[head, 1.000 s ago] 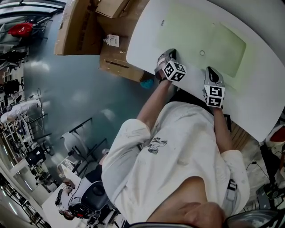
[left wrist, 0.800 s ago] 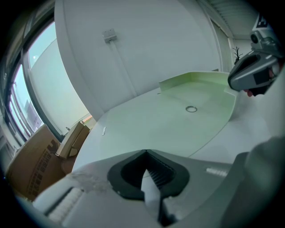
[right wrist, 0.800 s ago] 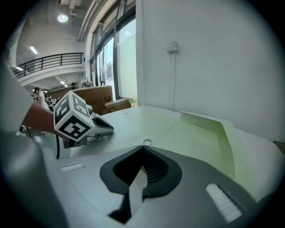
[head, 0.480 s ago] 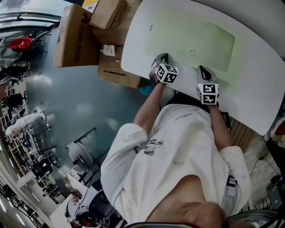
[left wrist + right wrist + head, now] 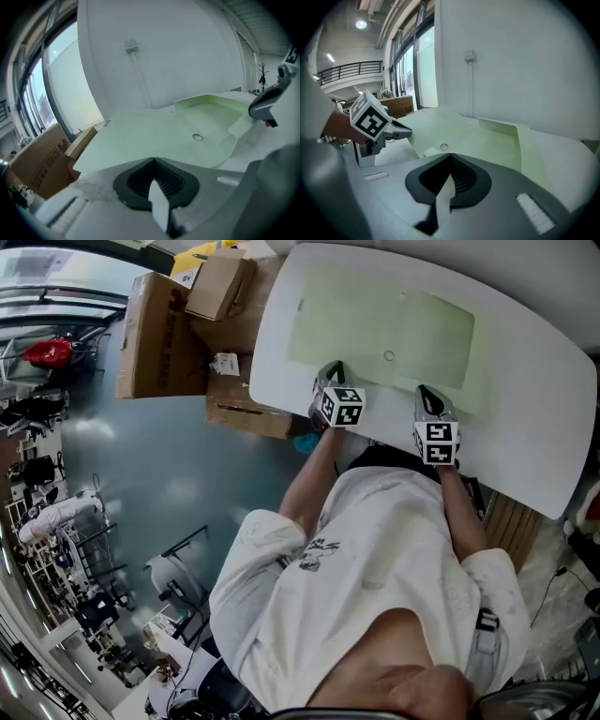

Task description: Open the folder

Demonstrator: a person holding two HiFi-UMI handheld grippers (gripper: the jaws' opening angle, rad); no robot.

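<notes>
Head view, looking steeply down: one white table with one pale green folder lying flat across its middle. I count a single small round ring on the folder's cover, near the edge closest to me. Two grippers sit side by side at that near edge, each carrying one marker cube. The left gripper is at the folder's near left corner and the right gripper at its near right part.

Left gripper view: its two jaws are pressed together with a thin pale strip of the folder's edge pinched between them, and the green sheet spreads out beyond.

Right gripper view: its two jaws are likewise closed on a pale sliver of the folder, whose near edge curls up off the table.

On the floor left of the table I count at least three cardboard boxes.
</notes>
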